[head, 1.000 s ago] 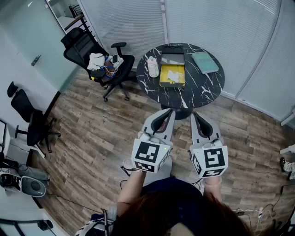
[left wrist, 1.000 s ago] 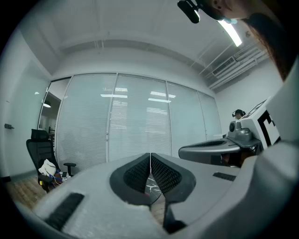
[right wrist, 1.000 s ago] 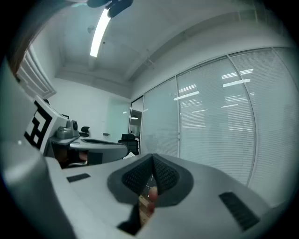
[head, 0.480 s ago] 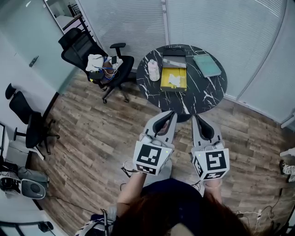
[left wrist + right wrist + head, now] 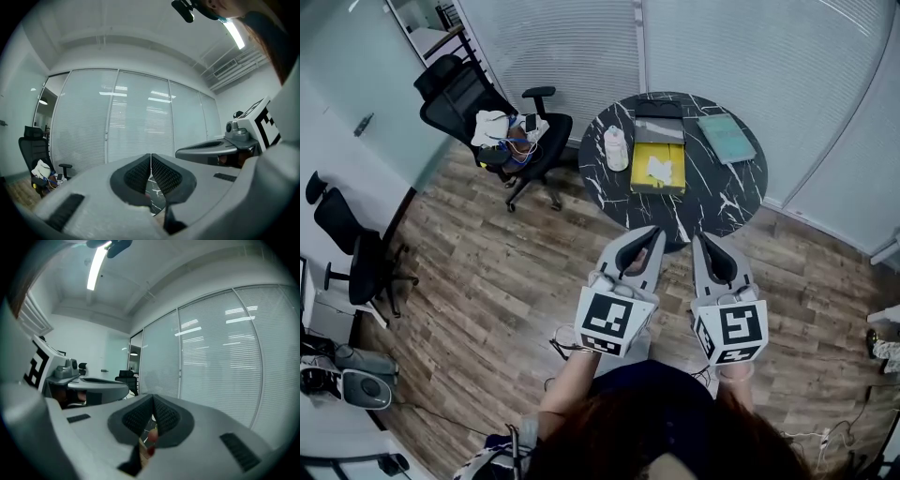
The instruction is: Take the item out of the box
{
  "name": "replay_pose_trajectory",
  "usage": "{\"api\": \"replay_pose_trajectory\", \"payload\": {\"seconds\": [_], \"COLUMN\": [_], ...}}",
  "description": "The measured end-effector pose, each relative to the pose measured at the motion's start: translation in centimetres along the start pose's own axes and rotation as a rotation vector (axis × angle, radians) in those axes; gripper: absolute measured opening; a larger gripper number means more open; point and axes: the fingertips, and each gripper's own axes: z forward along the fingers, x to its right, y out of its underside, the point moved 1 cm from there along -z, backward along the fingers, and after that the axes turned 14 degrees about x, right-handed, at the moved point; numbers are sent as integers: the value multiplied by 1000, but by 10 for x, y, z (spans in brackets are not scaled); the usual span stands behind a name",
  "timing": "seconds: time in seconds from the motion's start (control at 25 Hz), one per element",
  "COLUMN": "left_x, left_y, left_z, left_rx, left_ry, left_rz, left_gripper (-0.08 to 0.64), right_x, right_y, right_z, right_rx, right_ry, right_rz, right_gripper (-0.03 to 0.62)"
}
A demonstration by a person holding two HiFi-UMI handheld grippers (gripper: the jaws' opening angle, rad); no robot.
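Observation:
An open yellow box [image 5: 659, 163] lies on the round black marble table [image 5: 717, 192], with a white item [image 5: 660, 170] inside it and its dark lid folded back at the far end. Both grippers hang over the wooden floor, well short of the table. My left gripper [image 5: 653, 231] is shut, its pads meeting with nothing between them, as the left gripper view [image 5: 150, 156] also shows. My right gripper [image 5: 699, 234] is shut and empty too; in the right gripper view [image 5: 153, 399] its pads touch at the tips.
A white roll [image 5: 616, 148] stands left of the box and a teal book [image 5: 727, 138] lies to its right. A black office chair [image 5: 492, 117] loaded with clutter stands left of the table. Glass walls with blinds rise behind the table.
The table and box have slid slightly lower and to the right in the head view, closer to the grippers. Both grippers stay shut and in the same pose.

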Motion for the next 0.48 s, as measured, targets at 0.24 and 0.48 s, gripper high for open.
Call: {"api": "replay_pose_trajectory", "payload": {"seconds": [0.24, 0.48], "left_x": [-17, -32], "left_y": [1, 5], "left_z": [14, 28], "left_rx": [11, 26], "left_ry": [21, 51], "left_rz": [-16, -31], "left_gripper": [26, 26], "right_x": [1, 4], "right_y": [-1, -1], "right_z": [24, 43], "right_rx": [2, 6], "right_ry": [6, 24], "right_rz": [-14, -31], "right_gripper": [23, 23]}}
